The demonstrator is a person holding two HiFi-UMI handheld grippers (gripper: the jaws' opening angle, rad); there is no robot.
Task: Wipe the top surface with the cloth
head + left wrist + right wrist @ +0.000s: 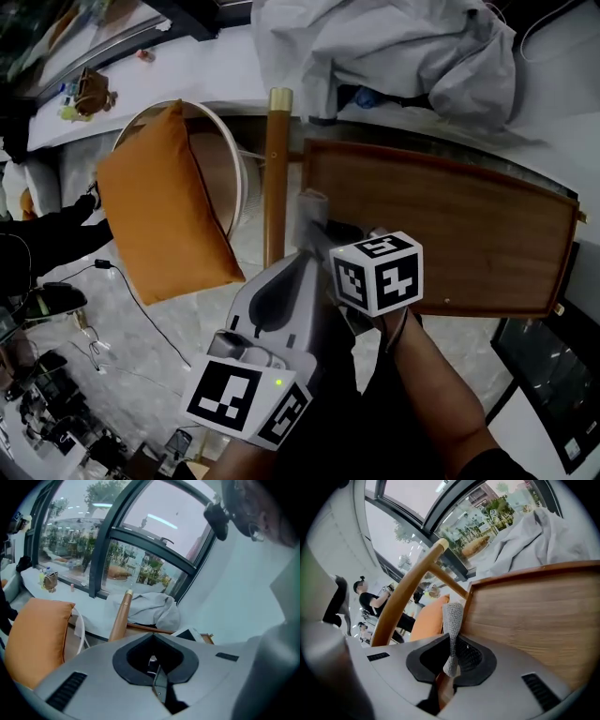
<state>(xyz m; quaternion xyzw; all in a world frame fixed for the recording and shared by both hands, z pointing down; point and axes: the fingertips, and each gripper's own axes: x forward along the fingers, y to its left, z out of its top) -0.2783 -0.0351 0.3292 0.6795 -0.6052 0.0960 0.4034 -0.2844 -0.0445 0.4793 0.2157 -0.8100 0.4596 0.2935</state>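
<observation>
The wooden table top (450, 234) with a raised rim lies right of centre in the head view. My right gripper (315, 214) is at its left edge, shut on a small grey knit cloth (453, 616) that sticks up between the jaws as a narrow strip. In the right gripper view the wood surface (534, 616) fills the right side, close to the cloth. My left gripper (298, 262) hangs just beside and below the right one, off the table; its jaws (153, 639) look shut with nothing held.
A wooden chair post (277, 169) and an orange cushion (164, 206) stand left of the table. A crumpled pale grey fabric heap (403, 47) lies on the white sill behind. Cables and small items (56, 375) litter the floor at left. A dark screen (553, 375) sits at lower right.
</observation>
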